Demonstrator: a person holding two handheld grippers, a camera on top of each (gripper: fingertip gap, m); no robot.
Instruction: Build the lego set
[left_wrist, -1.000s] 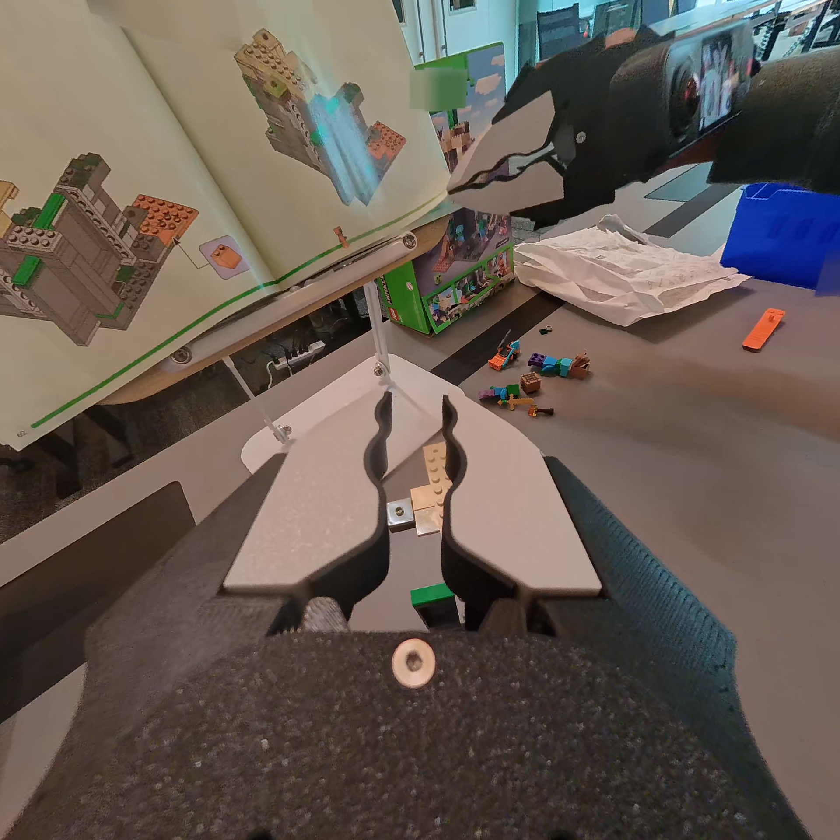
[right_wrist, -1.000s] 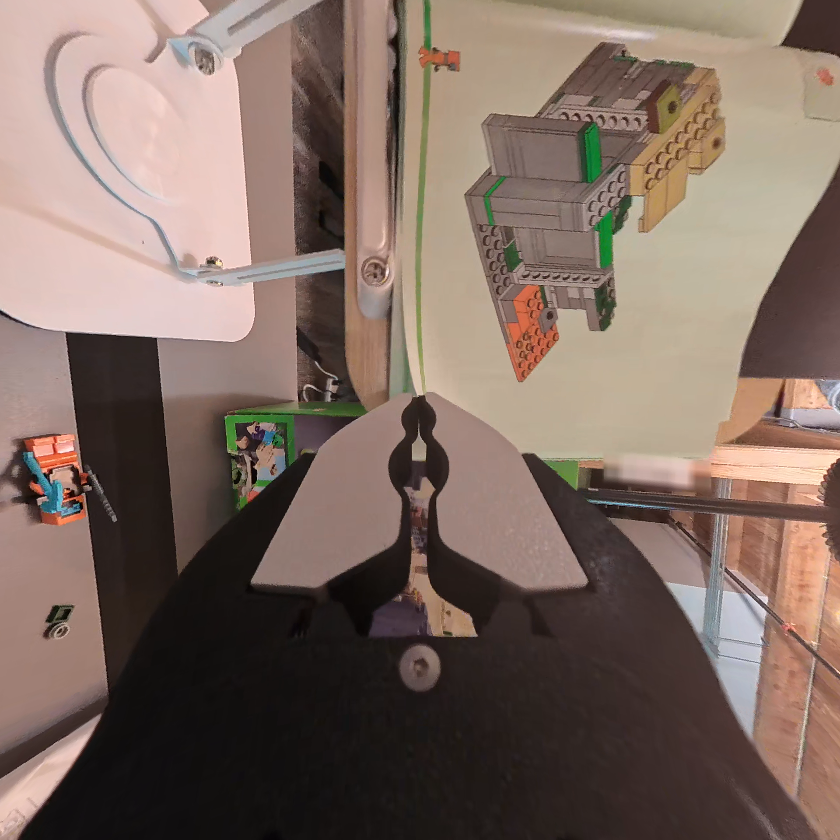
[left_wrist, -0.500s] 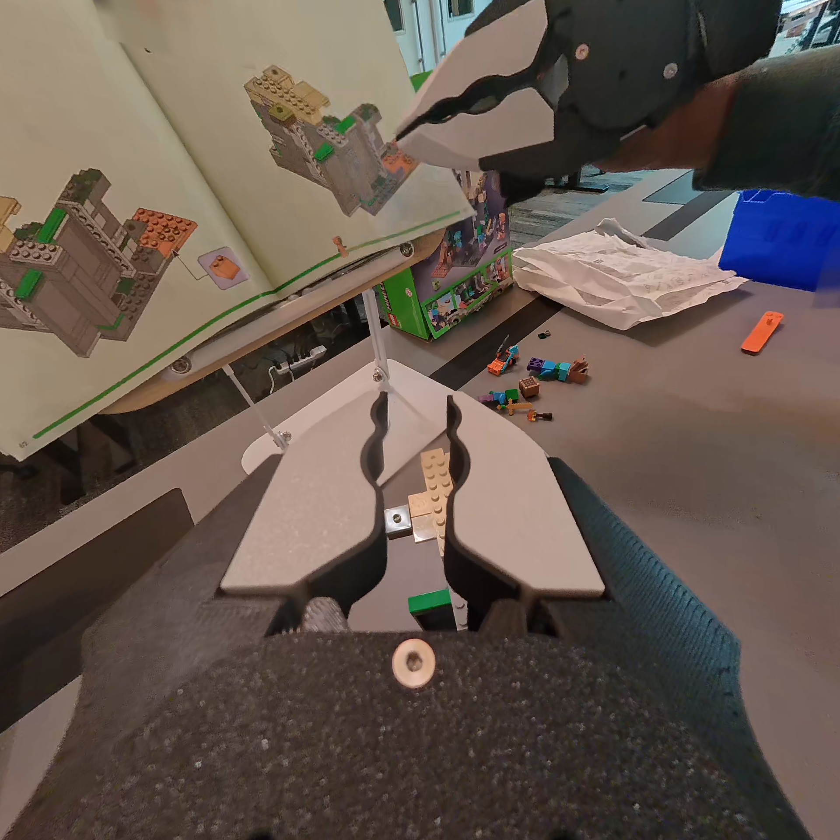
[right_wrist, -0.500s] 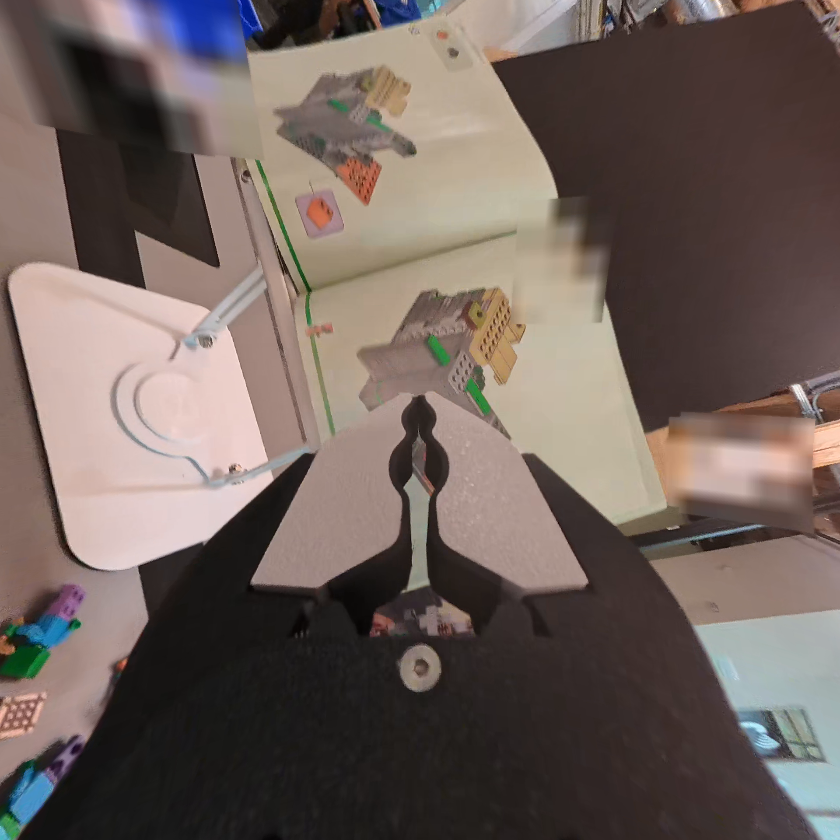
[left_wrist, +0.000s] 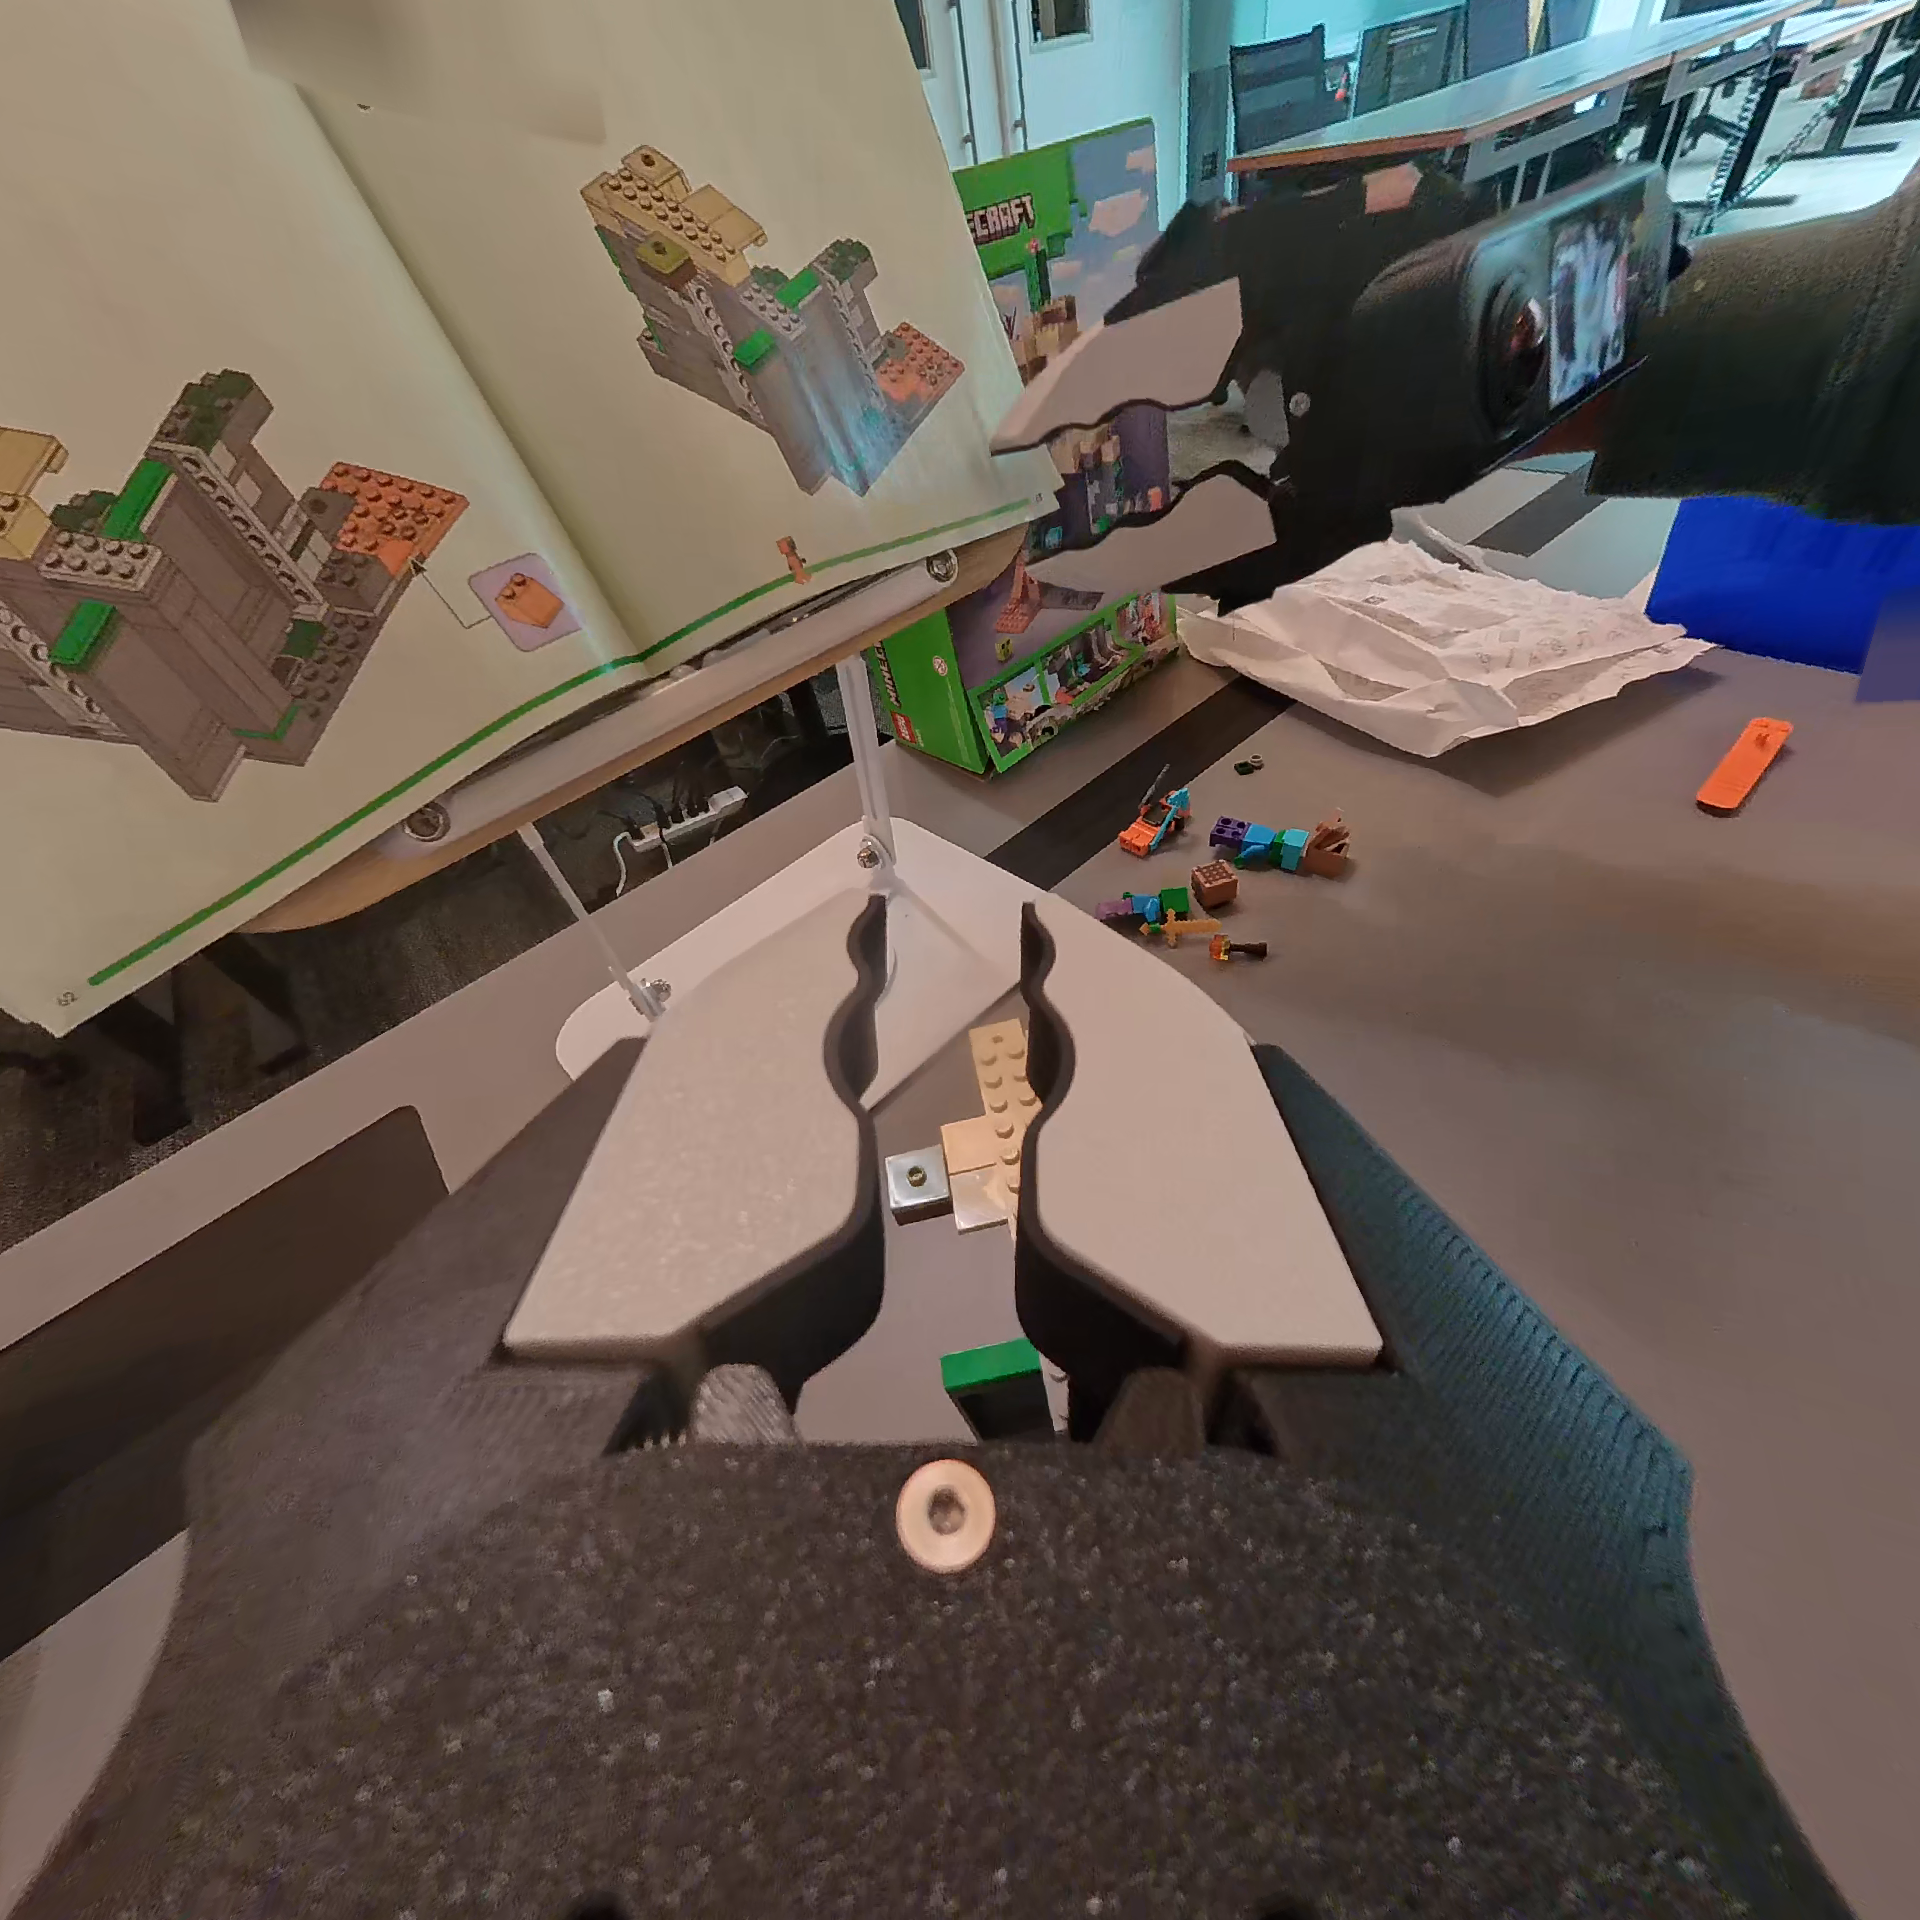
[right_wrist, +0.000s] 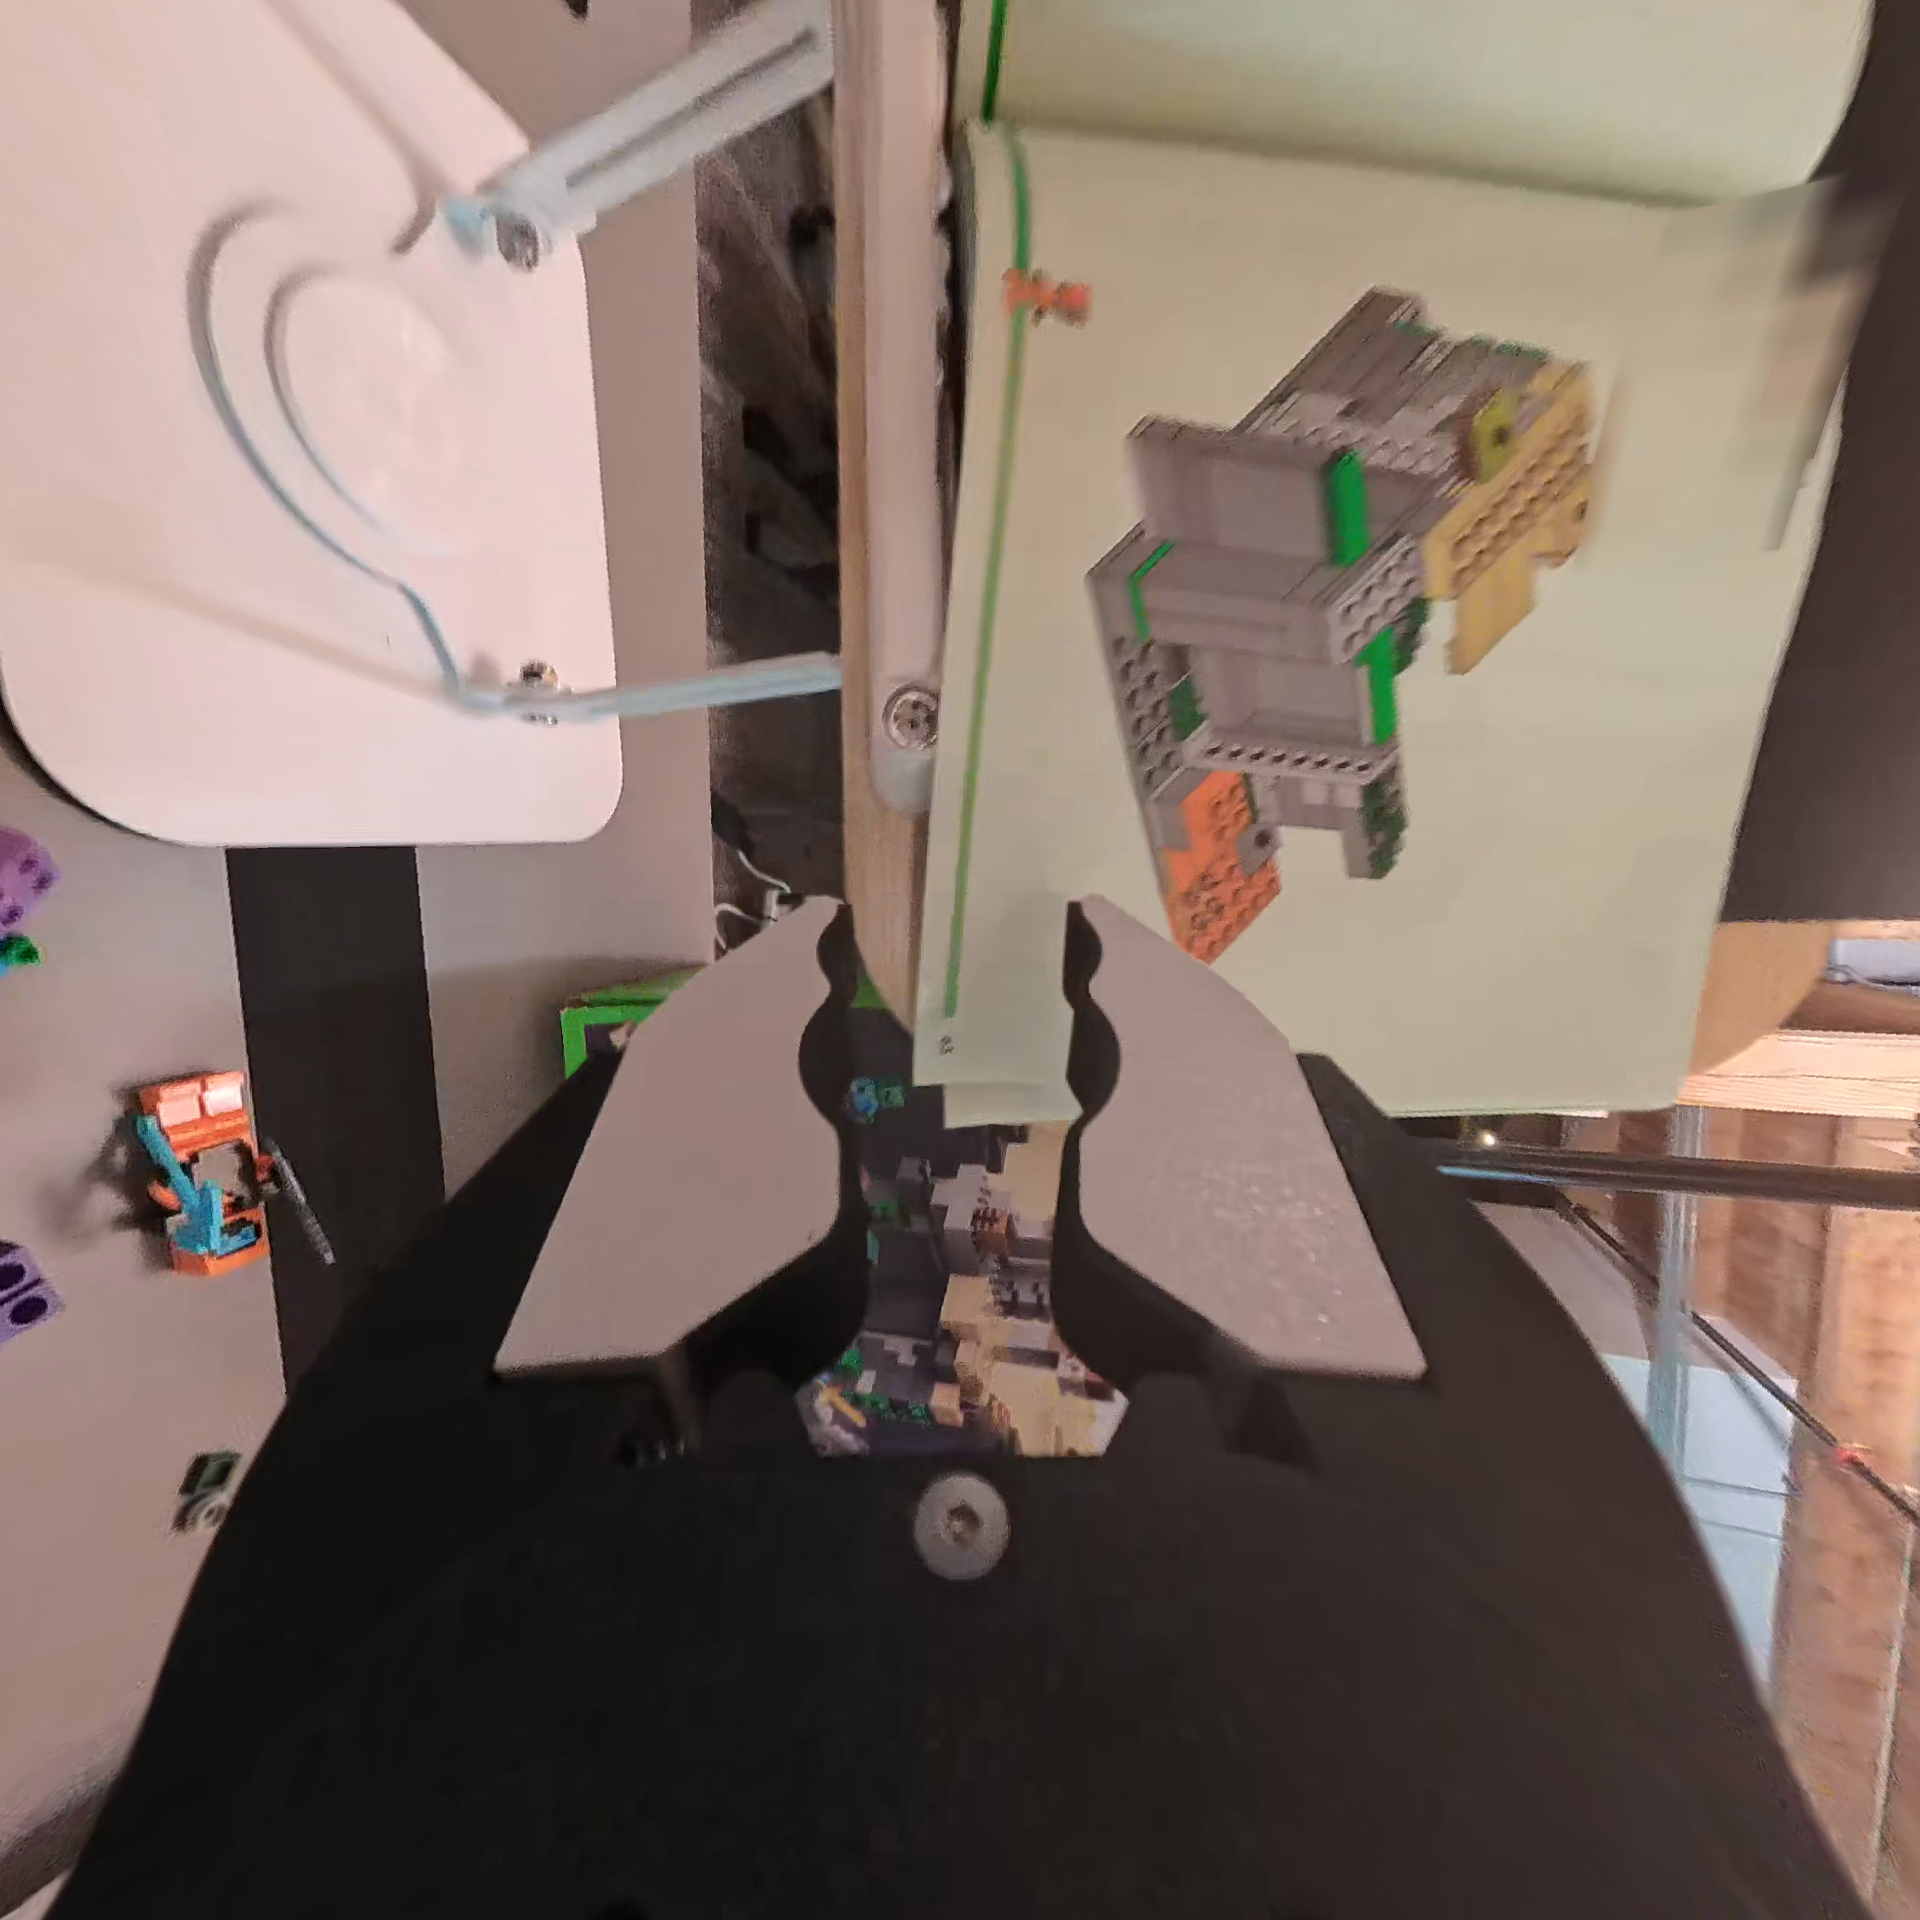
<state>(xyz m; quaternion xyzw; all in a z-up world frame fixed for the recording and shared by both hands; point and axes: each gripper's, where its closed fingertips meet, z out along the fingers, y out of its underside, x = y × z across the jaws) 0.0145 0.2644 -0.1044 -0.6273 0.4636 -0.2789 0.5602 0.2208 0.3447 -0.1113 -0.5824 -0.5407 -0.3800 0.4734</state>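
Instruction booklet lies open on a tilted wooden stand; white base plate of that stand sits on the grey table below it.

Right gripper held up at the booklet's lower right corner, rolled onto its side. Fingers parted to a moderate gap, nothing clamped. In its own wrist view the page corner sits in the gap between the fingertips; whether either tip touches the paper I cannot tell. That view is motion-blurred.

Left gripper low over the table, just in front of the base plate. Fingers apart at a narrow-to-medium gap, holding nothing. Seen through the gap, on the table: a tan plate assembly with a small grey piece touching its left side. A green brick lies closer to the gripper body, partly hidden.

Right of the base plate: a scatter of small coloured lego pieces, including an orange-and-blue one. Behind them, under the booklet's right edge, the green set box. Further right of the box, crumpled white paper bags, a blue bin, and an orange brick separator lying apart on the table.
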